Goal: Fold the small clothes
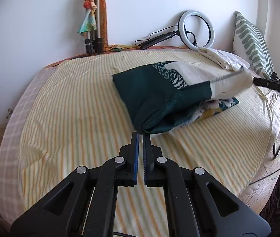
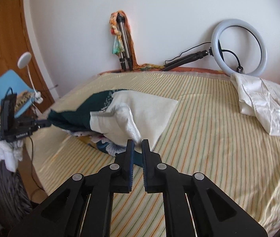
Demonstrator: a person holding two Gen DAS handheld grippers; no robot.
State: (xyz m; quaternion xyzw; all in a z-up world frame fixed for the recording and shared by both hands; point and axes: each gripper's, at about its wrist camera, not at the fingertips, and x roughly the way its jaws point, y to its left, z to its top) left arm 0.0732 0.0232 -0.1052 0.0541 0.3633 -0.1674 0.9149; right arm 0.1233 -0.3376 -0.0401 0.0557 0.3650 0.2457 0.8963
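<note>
A dark green and cream garment (image 1: 159,94) is held stretched above a yellow-striped bedspread (image 1: 70,118), and it is seen again from the right wrist camera (image 2: 120,114) as a sagging span of cloth. Its dark green corner is pinched at the tips of the left gripper (image 1: 141,136), whose blue-padded fingers (image 1: 136,154) are drawn nearly together with only a narrow slit between them; the same tool is seen from the other side (image 2: 41,123), clamped on the green end at the left edge of the bed. The cream end of the cloth is gripped by the right gripper (image 2: 138,143), its fingers (image 2: 130,158) brought narrow around a fold of white fabric, and that tool appears at the far right of the left view (image 1: 258,82), touching the pale edge. Beneath the lifted garment a floral-printed part (image 1: 214,108) is seen resting on the bedspread. A crumpled white shirt (image 2: 264,102) is left lying near the far right of the bed, just in front of a ring light (image 2: 240,47) propped against the wall. A folded tripod (image 2: 125,45) with a coloured scarf is leaned against the far wall, and a patterned pillow (image 1: 252,41) is stood at the far right.
</note>
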